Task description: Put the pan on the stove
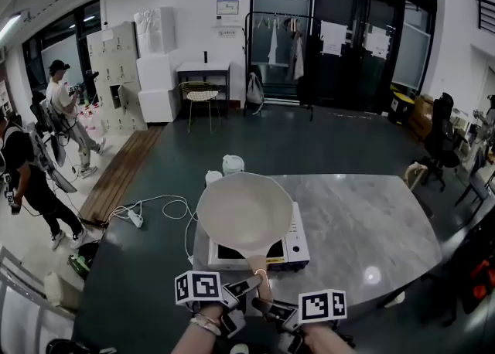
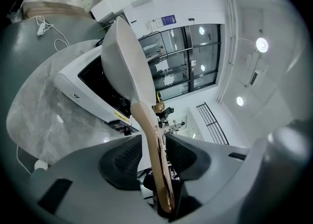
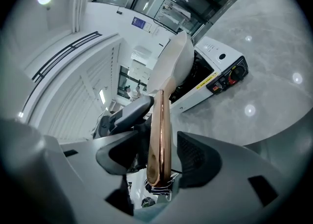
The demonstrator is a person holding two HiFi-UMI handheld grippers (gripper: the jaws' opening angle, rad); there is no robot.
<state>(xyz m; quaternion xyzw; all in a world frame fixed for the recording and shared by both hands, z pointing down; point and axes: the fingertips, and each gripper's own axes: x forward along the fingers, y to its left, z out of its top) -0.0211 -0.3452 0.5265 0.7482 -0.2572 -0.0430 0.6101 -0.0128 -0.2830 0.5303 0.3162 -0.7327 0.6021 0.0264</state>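
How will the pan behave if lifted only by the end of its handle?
The pan would probably dip forward: its wide bowl sits far from the handle. The smooth, glossy handle may twist when gripped. It looks rigid, not floppy.

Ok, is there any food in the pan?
No, the head view shows the pan with a bare, pale inside.

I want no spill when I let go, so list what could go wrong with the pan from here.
1. The right gripper stands open around the handle. Only the left gripper clamps it, so the wide pan could twist or tip.
2. The pan seems to overhang the left side of the stove, near the edge of the table. Released off-centre, it might slide off.
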